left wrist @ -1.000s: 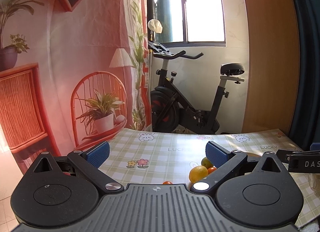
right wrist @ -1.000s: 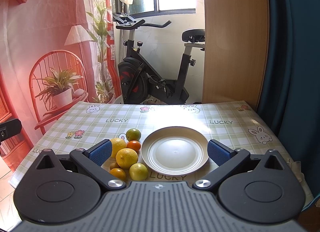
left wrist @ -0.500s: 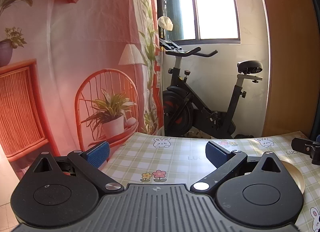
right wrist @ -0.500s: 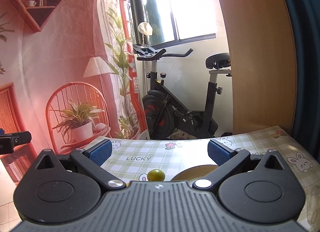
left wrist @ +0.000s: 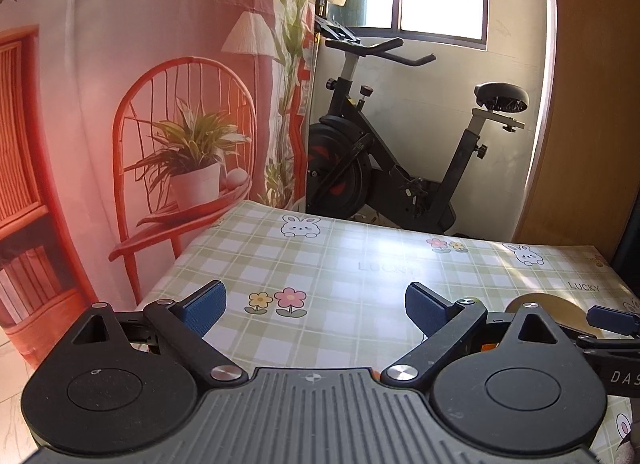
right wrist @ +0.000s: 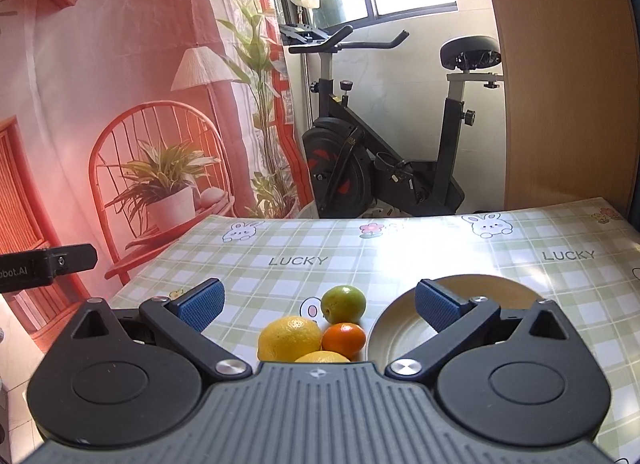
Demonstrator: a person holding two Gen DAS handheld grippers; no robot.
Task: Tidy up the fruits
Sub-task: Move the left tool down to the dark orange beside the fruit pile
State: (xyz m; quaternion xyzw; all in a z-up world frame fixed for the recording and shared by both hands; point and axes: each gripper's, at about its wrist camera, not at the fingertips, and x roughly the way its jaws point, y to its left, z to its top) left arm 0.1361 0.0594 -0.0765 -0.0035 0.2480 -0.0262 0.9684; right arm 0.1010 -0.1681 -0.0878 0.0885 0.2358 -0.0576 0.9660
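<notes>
Left wrist view: left gripper has fingers wide apart w/ nothing between them, held over the surface, a green-checked cloth w/ bunnies, flowers and "LUCKY" print. Between the fingers only bare cloth and a flower print show. Plate peeks out at the right, mostly hidden behind the gripper's own right linkage; a sliver of orange shows under that linkage, can't tell which fruit. Tip of the other gripper enters from the right edge, just beside the plate. Exercise bike stands past the surface's far edge, printed red backdrop w/ chair and plant off the left edge.

Right wrist view: right gripper also has fingers spread apart, empty. Fruit cluster sits near the surface's near edge, between the fingers: green fruit farthest, lemon at left, small orange touching it at right, and the top of another yellow fruit half hidden by the gripper body. Plate lies just right of the cluster, partly behind the right finger, w/ no fruit on the visible part. Left gripper's black tip pokes in at the left edge.
</notes>
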